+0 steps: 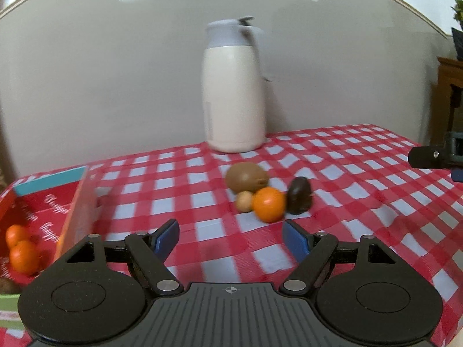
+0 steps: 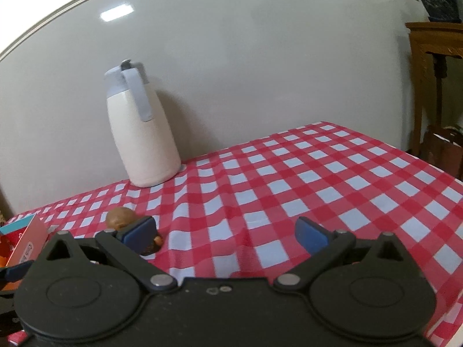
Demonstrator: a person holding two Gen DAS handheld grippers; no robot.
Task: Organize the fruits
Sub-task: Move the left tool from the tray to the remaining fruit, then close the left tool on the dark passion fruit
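Observation:
On the red checked tablecloth [image 1: 347,179] lies a cluster of fruit: a brown kiwi [image 1: 246,177], a small tan fruit [image 1: 244,201], an orange [image 1: 268,204] and a dark avocado [image 1: 299,199]. My left gripper [image 1: 230,237] is open and empty, just short of the orange. A red box [image 1: 78,214] at the left holds two oranges [image 1: 21,248]. My right gripper [image 2: 225,234] is open wide over bare cloth with nothing between its fingers. Its left finger hides part of the kiwi [image 2: 120,217] and the avocado [image 2: 152,247]. It also shows at the right edge of the left wrist view [image 1: 434,156].
A tall white jug [image 1: 234,92] with a pale blue lid stands at the table's back by the grey wall, also in the right wrist view [image 2: 141,136]. A wooden cabinet [image 2: 428,72] stands beyond the table's right edge. The box's flap [image 2: 26,243] is at far left.

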